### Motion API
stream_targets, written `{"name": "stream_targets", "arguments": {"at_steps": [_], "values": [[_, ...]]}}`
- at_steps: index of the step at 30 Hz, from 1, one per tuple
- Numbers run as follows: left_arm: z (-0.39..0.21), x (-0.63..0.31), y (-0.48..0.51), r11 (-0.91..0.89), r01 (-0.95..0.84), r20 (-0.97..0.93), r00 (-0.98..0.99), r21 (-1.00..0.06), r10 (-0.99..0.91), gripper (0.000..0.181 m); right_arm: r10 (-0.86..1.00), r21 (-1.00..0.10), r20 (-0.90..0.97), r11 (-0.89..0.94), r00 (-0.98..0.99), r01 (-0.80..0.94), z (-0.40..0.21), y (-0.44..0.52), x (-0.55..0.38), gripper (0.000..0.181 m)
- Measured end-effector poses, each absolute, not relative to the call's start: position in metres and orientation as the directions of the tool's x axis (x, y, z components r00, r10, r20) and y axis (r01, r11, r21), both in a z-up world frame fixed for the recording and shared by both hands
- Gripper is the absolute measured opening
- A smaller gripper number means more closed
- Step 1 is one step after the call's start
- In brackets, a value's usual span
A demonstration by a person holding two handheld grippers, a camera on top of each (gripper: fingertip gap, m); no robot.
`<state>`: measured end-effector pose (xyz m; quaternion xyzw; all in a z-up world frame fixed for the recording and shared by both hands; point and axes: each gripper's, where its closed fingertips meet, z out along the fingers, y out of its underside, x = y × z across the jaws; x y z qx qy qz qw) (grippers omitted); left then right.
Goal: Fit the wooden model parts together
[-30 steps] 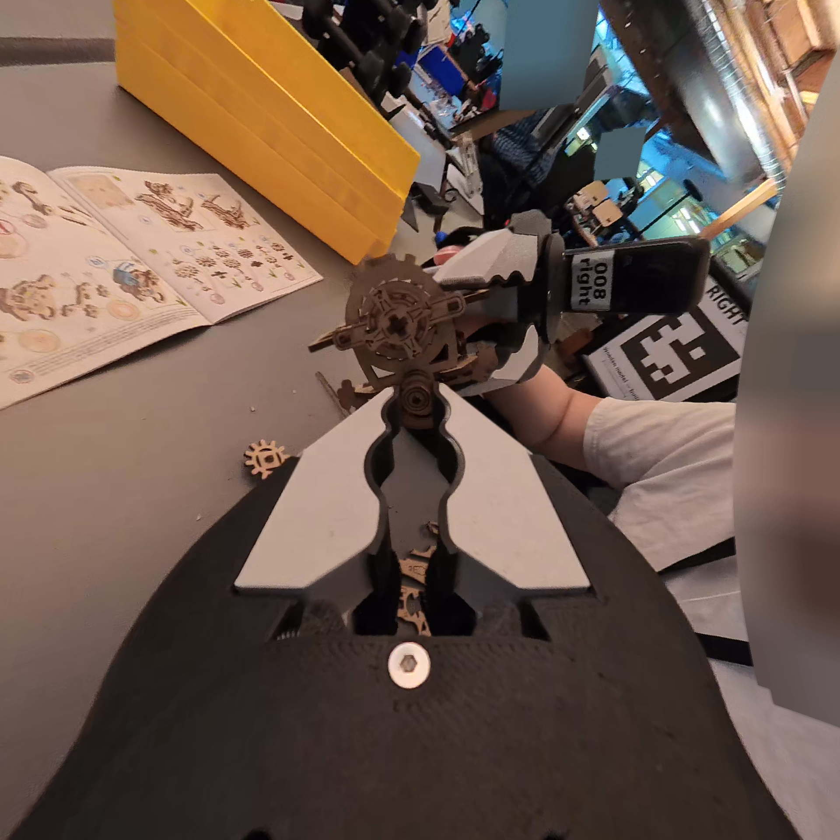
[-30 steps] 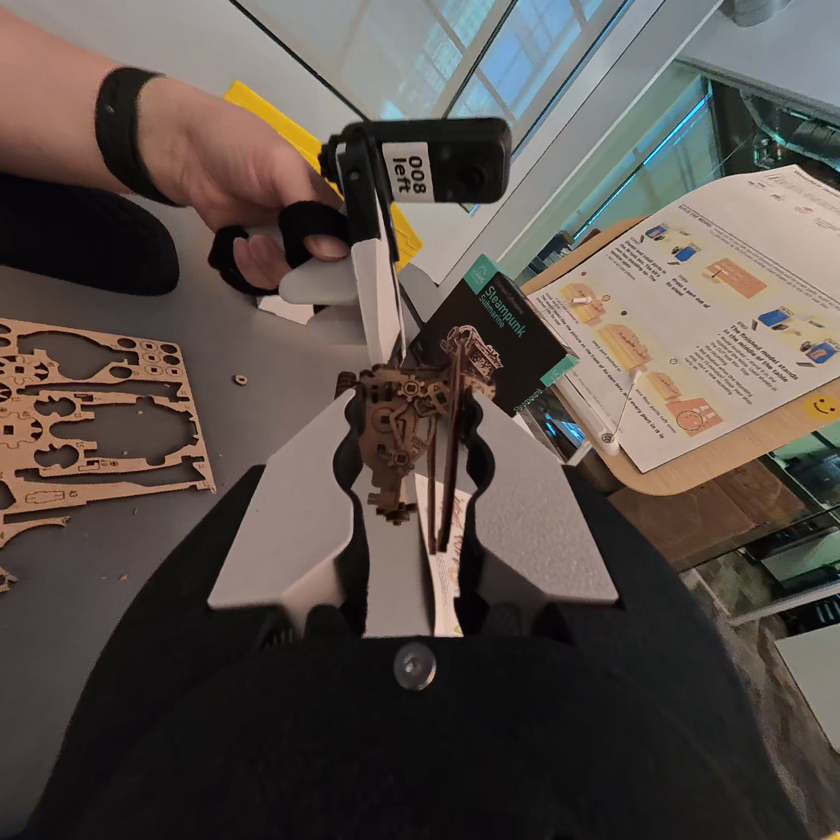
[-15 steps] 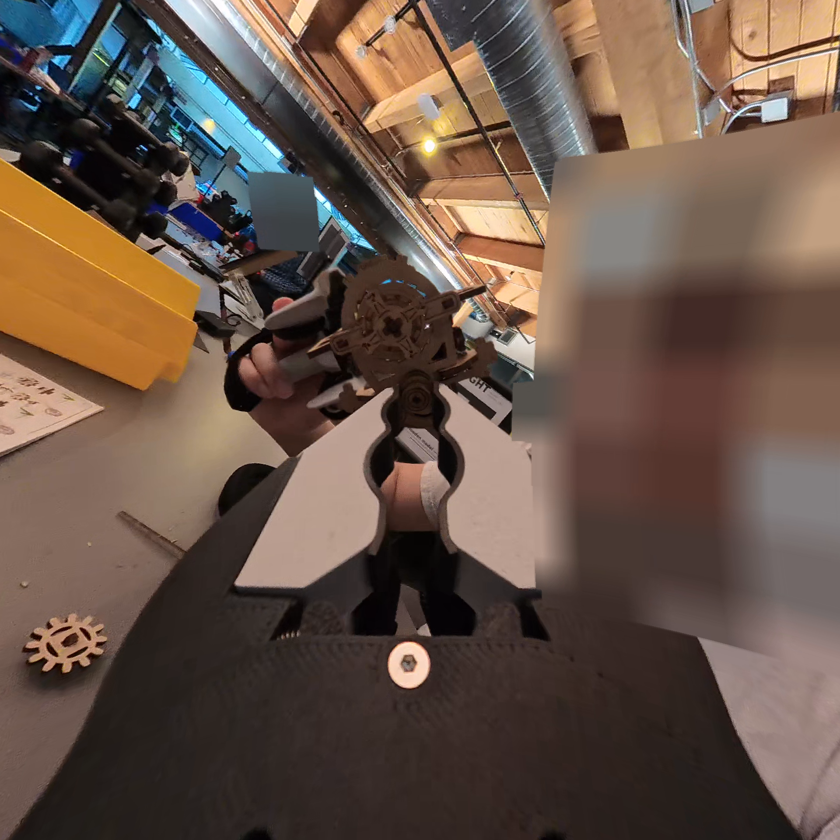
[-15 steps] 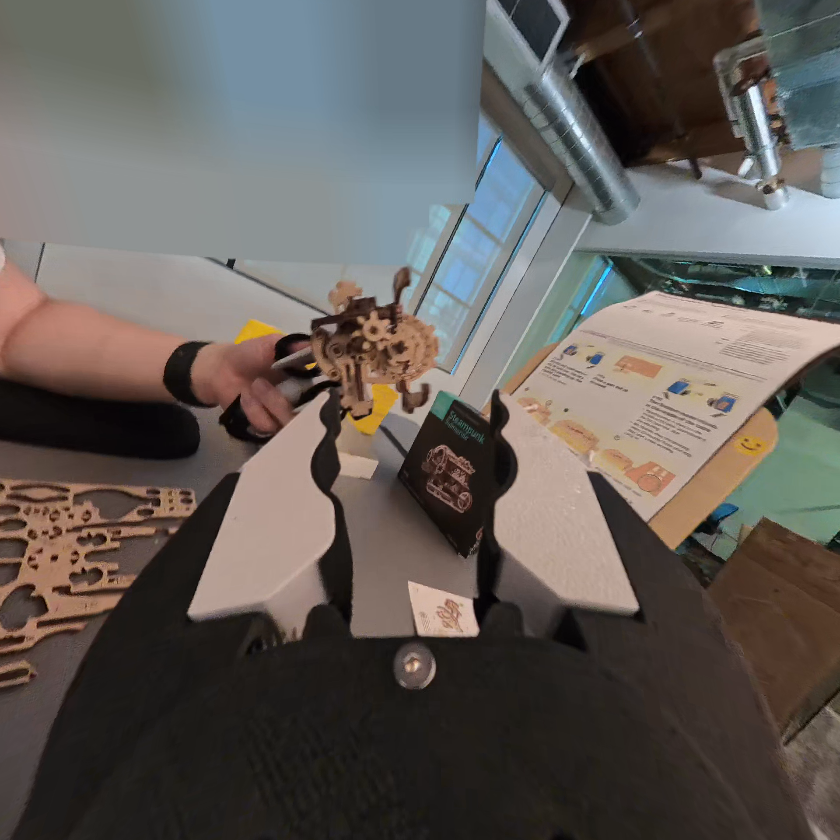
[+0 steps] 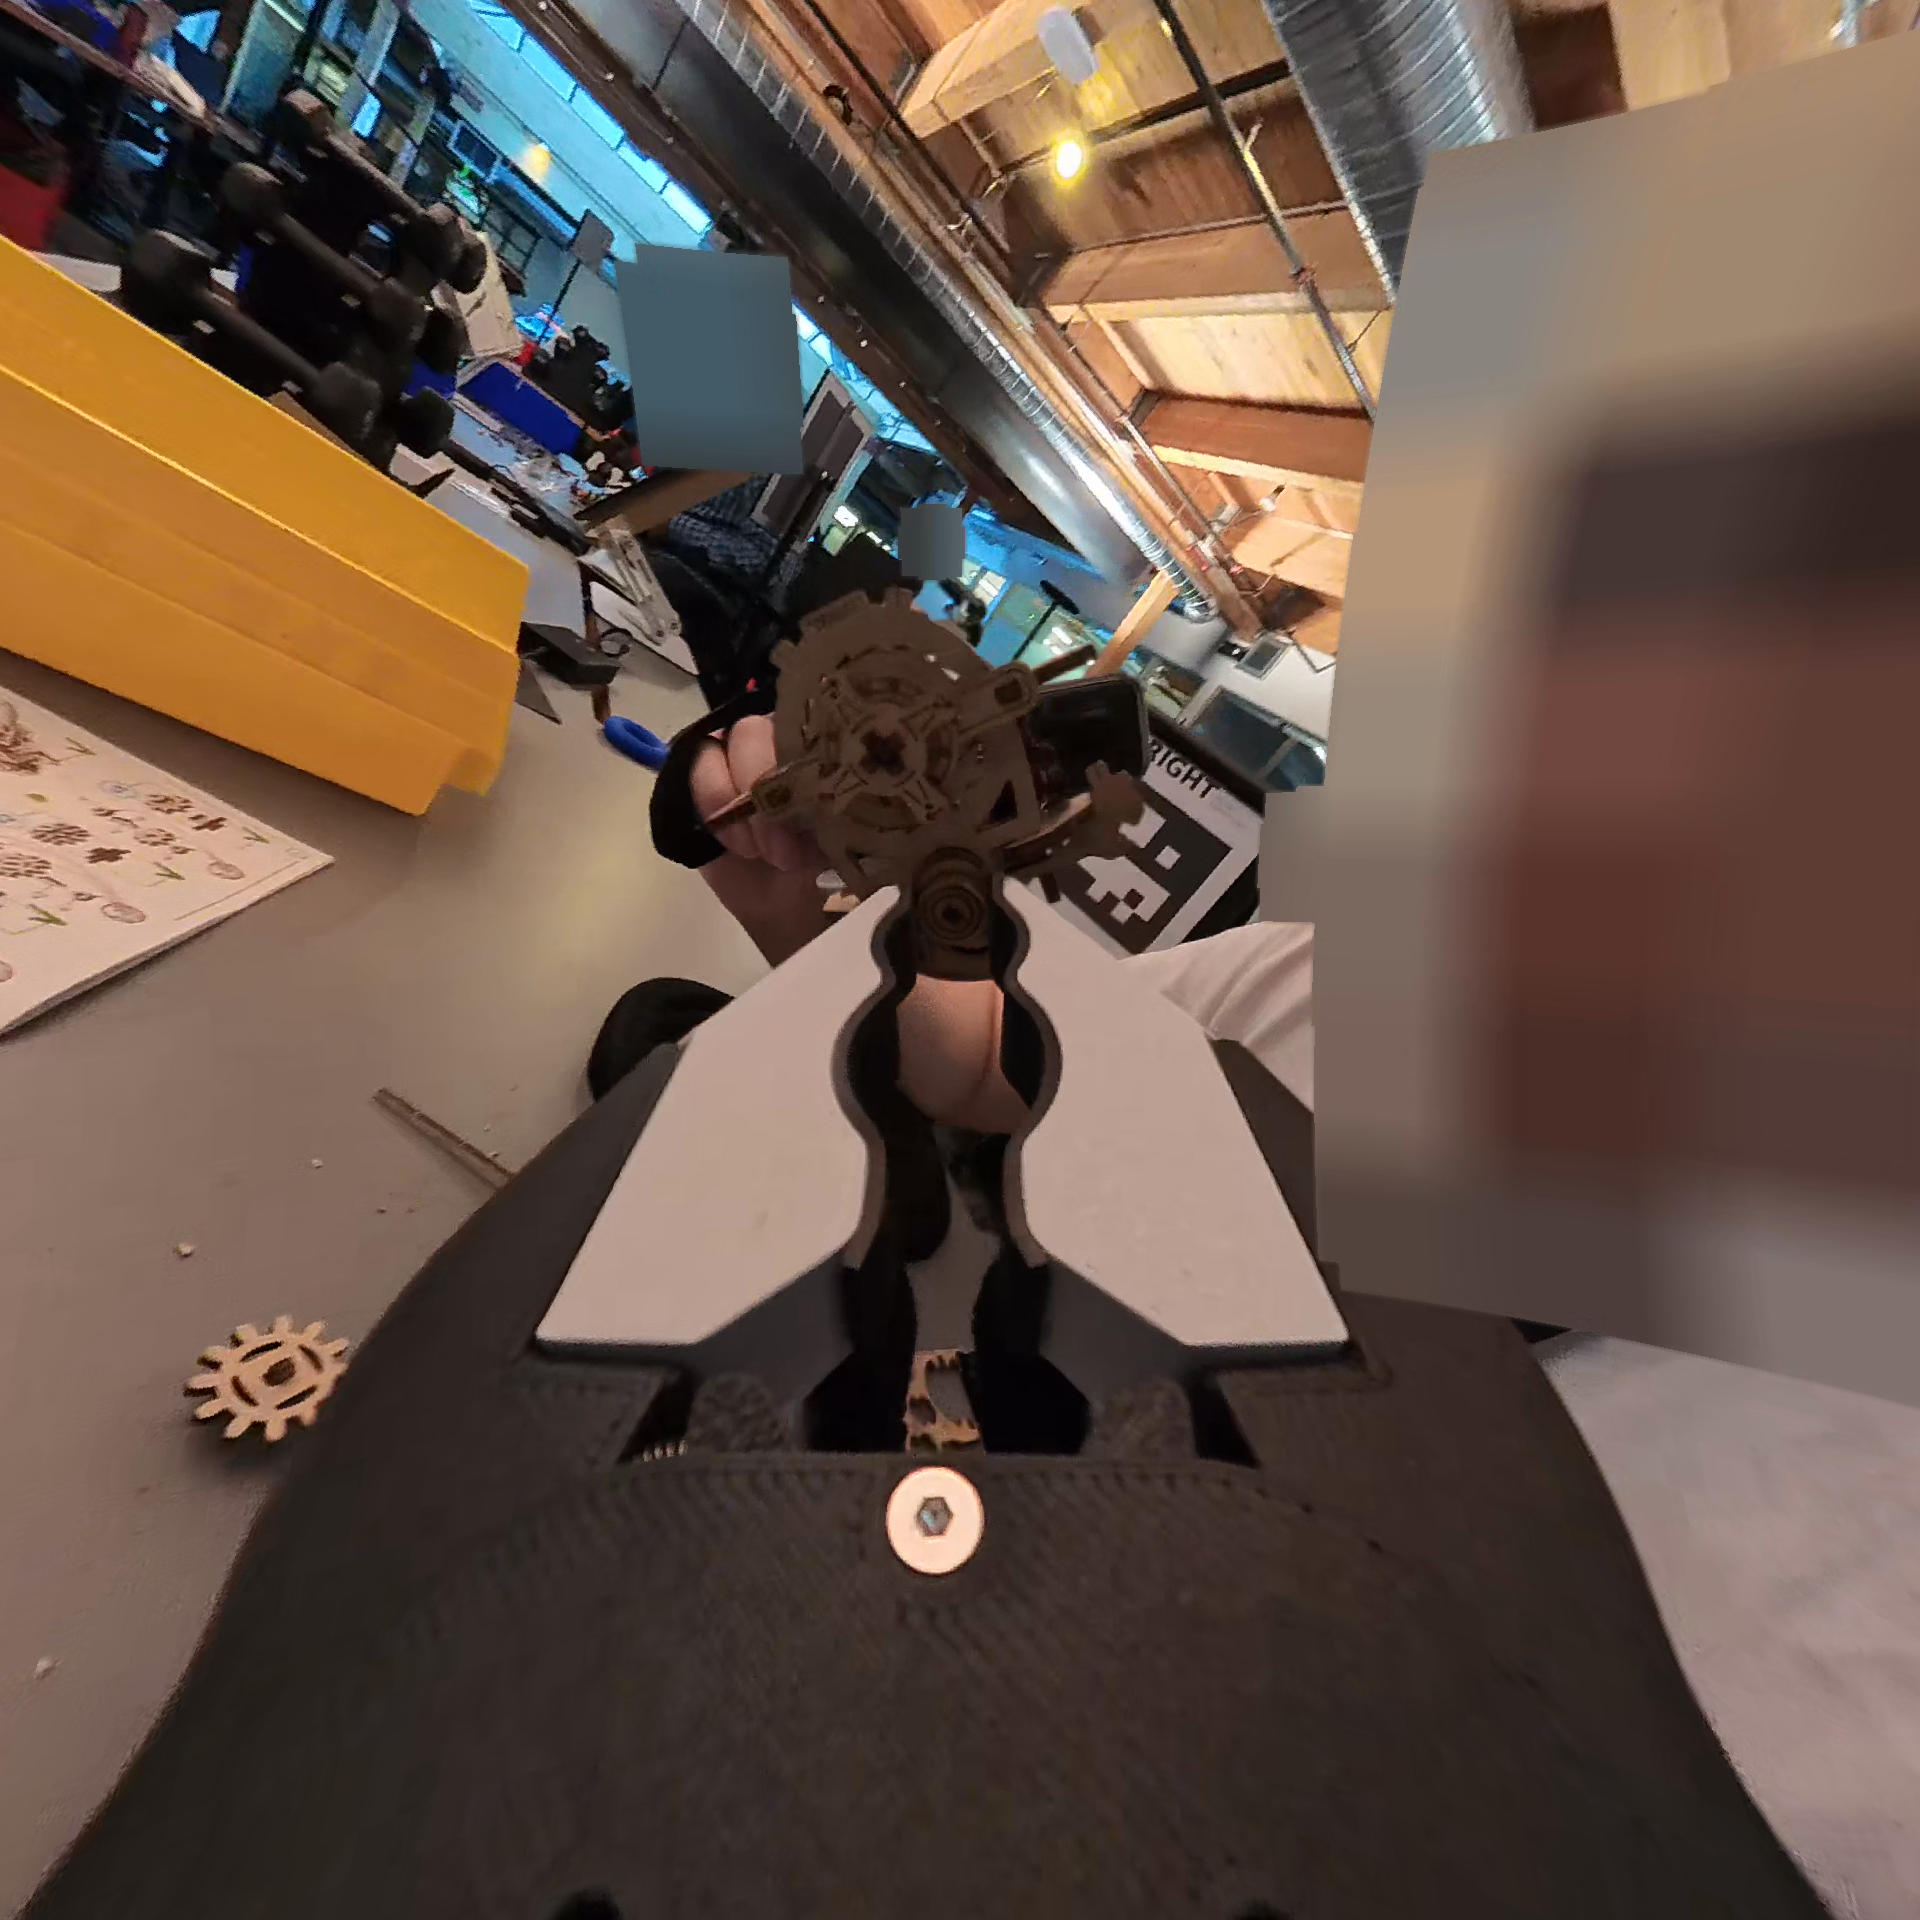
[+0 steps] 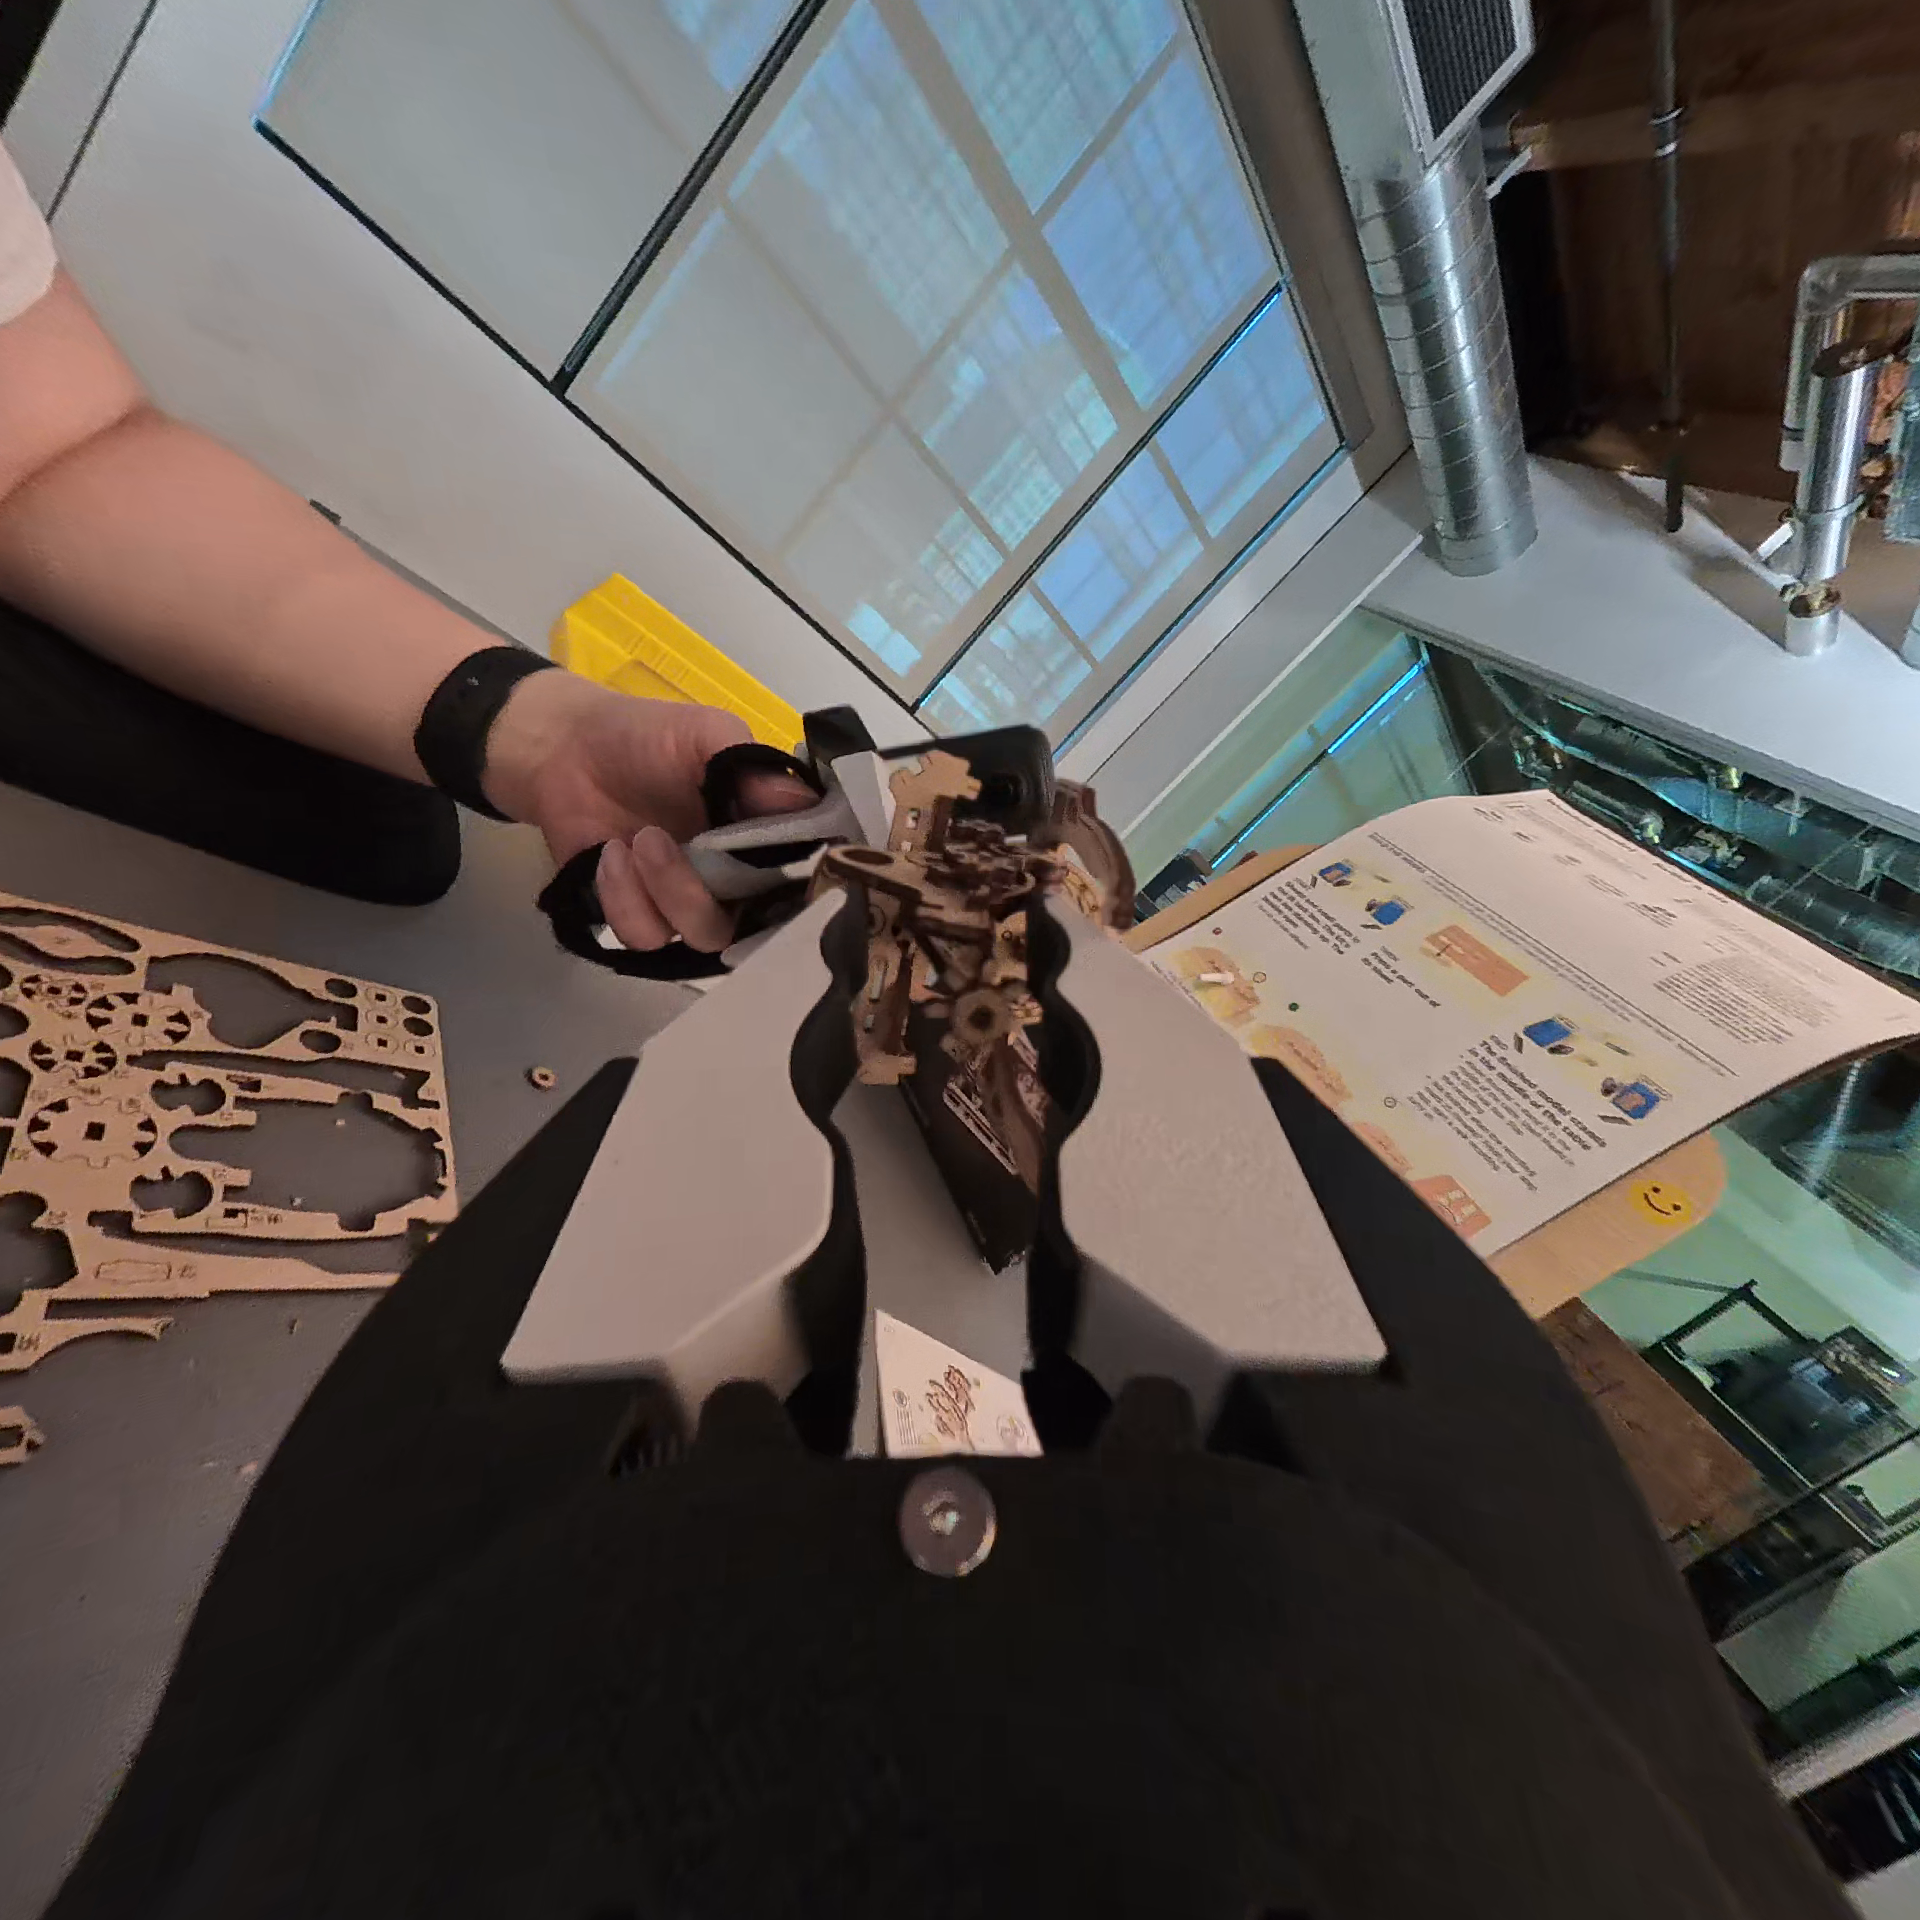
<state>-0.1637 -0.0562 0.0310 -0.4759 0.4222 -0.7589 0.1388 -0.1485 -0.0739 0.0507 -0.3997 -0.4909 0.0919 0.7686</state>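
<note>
The wooden model (image 5: 894,743), a brown assembly of gears and struts, is held up above the grey table. My left gripper (image 5: 948,904) is shut on a small round wheel at the model's lower end. In the right wrist view the model (image 6: 914,966) sits between the fingers of my right gripper (image 6: 940,914), which is closed against its sides. The right gripper's camera (image 5: 1091,727) and a hand show behind the model in the left wrist view. The left gripper's handle (image 6: 769,842) and a hand show behind it in the right wrist view.
A yellow bin (image 5: 239,582), an open instruction booklet (image 5: 104,831), a loose wooden gear (image 5: 268,1377) and a thin stick (image 5: 442,1138) lie to the left. A punched-out wooden sheet (image 6: 208,1122), a black box (image 6: 987,1143), a small card (image 6: 951,1392) and a propped instruction sheet (image 6: 1507,1039) are nearby.
Half a second ago my right gripper was open and apart from the model. Now it is back around the model and closed on it. My left gripper has kept its hold.
</note>
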Motion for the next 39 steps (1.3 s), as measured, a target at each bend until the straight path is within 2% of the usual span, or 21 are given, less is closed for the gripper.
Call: {"name": "stream_targets", "arguments": {"at_steps": [1,6,10,14,17,20,22,25,27,28,29,34,39], "values": [[0.03,-0.164,-0.056,-0.596,-0.194,0.602,-0.5,-0.779,-0.623,0.011,0.528,-0.701,0.687,0.663,0.499,0.263,0.05,-0.073,-0.148,0.025],[0.028,-0.165,-0.057,-0.557,-0.215,0.584,-0.478,-0.802,-0.656,0.01,0.566,-0.72,0.676,0.643,0.472,0.26,0.046,-0.074,-0.148,0.021],[0.029,-0.164,-0.06,-0.505,-0.201,0.535,-0.467,-0.84,-0.704,0.011,0.61,-0.753,0.632,0.628,0.478,0.194,0.05,-0.077,-0.147,0.021],[0.034,-0.166,-0.048,-0.392,-0.118,0.406,-0.388,-0.912,-0.828,0.027,0.626,-0.765,0.611,0.625,0.485,0.155,0.054,-0.08,-0.145,0.018],[0.044,-0.174,-0.041,-0.226,-0.025,0.222,-0.329,-0.974,-0.918,0.031,0.654,-0.784,0.581,0.609,0.485,0.118,0.055,-0.08,-0.145,0.018],[0.04,-0.175,-0.048,0.005,-0.015,-0.001,-0.287,-1.0,-0.958,0.033,0.705,-0.822,0.528,0.565,0.473,0.075,0.051,-0.078,-0.146,0.017],[0.03,-0.169,-0.05,0.123,-0.062,-0.104,-0.24,-0.991,-0.965,0.047,0.747,-0.847,0.479,0.531,0.461,0.02,0.051,-0.078,-0.147,0.015],[0.027,-0.165,-0.052,0.258,-0.048,-0.246,-0.18,-0.965,-0.953,0.035,0.782,-0.871,0.432,0.492,0.448,-0.019,0.049,-0.076,-0.145,0.016],[0.025,-0.164,-0.054,0.301,-0.055,-0.287,-0.176,-0.952,-0.941,0.02,0.788,-0.878,0.421,0.478,0.449,-0.016,0.047,-0.072,-0.143,0.016],[0.024,-0.165,-0.055,0.311,-0.054,-0.297,-0.181,-0.949,-0.938,0.007,0.797,-0.887,0.414,0.462,0.439,-0.002,0.043,-0.071,-0.144,0.015],[0.024,-0.165,-0.054,0.319,-0.053,-0.306,-0.172,-0.946,-0.936,0.004,0.801,-0.894,0.408,0.447,0.438,0.014,0.039,-0.068,-0.144,0.015],[0.025,-0.165,-0.051,0.377,-0.059,-0.367,-0.137,-0.924,-0.92,0.002,0.811,-0.904,0.402,0.425,0.426,0.044,0.037,-0.067,-0.146,0.016],[0.027,-0.165,-0.045,0.515,-0.103,-0.513,-0.044,-0.851,-0.857,0.001,0.772,-0.898,0.426,0.425,0.472,0.116,0.038,-0.06,-0.142,0.022]]}}
